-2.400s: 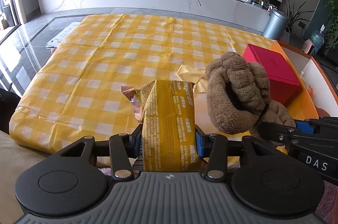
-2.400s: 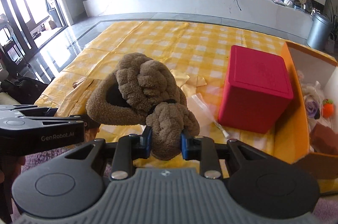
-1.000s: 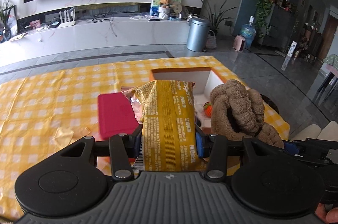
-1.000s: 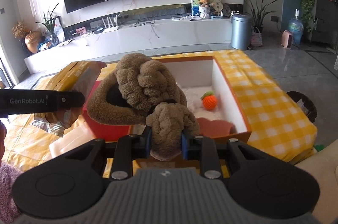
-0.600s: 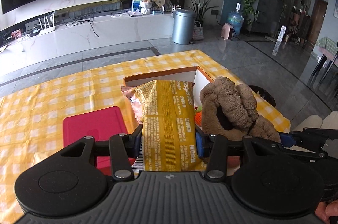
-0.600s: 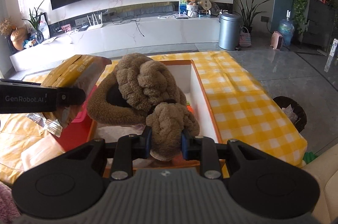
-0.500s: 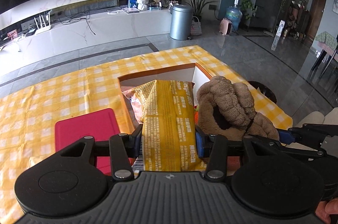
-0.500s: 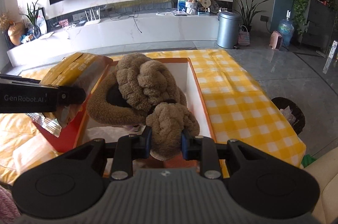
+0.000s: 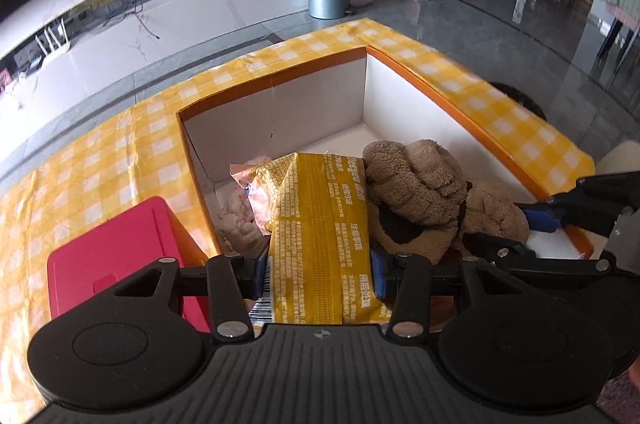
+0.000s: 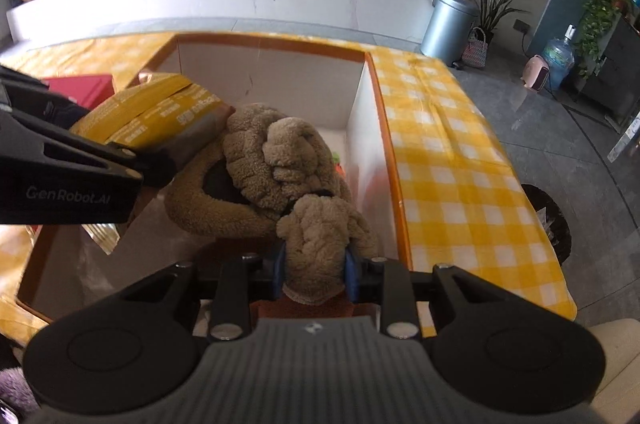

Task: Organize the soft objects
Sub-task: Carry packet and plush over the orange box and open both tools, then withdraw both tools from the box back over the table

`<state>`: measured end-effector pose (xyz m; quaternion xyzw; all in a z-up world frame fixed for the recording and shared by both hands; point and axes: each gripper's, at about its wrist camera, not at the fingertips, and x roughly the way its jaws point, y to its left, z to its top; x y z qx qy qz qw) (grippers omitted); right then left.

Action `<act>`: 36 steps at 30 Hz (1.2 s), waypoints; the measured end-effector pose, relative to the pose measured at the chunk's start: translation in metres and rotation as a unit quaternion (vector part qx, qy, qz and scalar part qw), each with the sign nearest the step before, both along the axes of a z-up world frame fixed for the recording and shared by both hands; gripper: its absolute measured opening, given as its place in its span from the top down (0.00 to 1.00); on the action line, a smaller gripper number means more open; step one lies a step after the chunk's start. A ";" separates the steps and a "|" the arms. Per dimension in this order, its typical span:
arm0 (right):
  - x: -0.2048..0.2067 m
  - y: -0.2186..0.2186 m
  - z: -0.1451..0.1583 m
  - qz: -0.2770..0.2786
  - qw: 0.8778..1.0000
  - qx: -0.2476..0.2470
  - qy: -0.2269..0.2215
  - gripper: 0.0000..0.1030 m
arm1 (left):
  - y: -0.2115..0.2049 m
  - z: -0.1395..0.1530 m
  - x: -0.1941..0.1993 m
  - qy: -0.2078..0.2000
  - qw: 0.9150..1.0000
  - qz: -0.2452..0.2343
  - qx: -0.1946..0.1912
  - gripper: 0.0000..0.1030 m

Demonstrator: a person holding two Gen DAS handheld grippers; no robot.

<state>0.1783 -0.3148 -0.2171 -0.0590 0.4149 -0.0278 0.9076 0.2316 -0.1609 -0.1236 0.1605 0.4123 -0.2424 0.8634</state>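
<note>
Clearly your left gripper (image 9: 318, 266) is clamped on the crinkly yellow packet (image 9: 320, 224), light but slippery. Your right gripper (image 10: 314, 274) squeezes the plush toy (image 10: 272, 180) by one soft limb; its jaws have just been easing apart over the box (image 9: 460, 84).

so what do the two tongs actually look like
Both are matte black plastic: a ribbed grey-black body, two round discs, angular arms with silver rivets, blue pads at the tips. The left tongs show white GenRobot.AI lettering in the right wrist view. The right tongs match.

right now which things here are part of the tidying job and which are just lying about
Part of the job:
- yellow packet, in the left gripper
- brown plush, in the right gripper
- orange box

Lying about:
- red box
- checked cloth
- grey bin
</note>
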 end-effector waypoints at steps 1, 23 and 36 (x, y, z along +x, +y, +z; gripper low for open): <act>0.001 0.000 -0.002 0.002 1.000 -0.004 0.003 0.72 | -0.004 -0.001 0.001 -0.007 1.000 -0.005 0.011 0.48; -0.001 0.004 0.001 0.028 0.999 -0.040 0.019 0.57 | -0.022 -0.006 0.001 -0.021 0.998 -0.047 0.041 0.31; -0.029 0.017 0.032 0.025 0.998 -0.051 -0.010 0.40 | 0.000 0.039 -0.030 -0.068 0.997 -0.042 0.021 0.27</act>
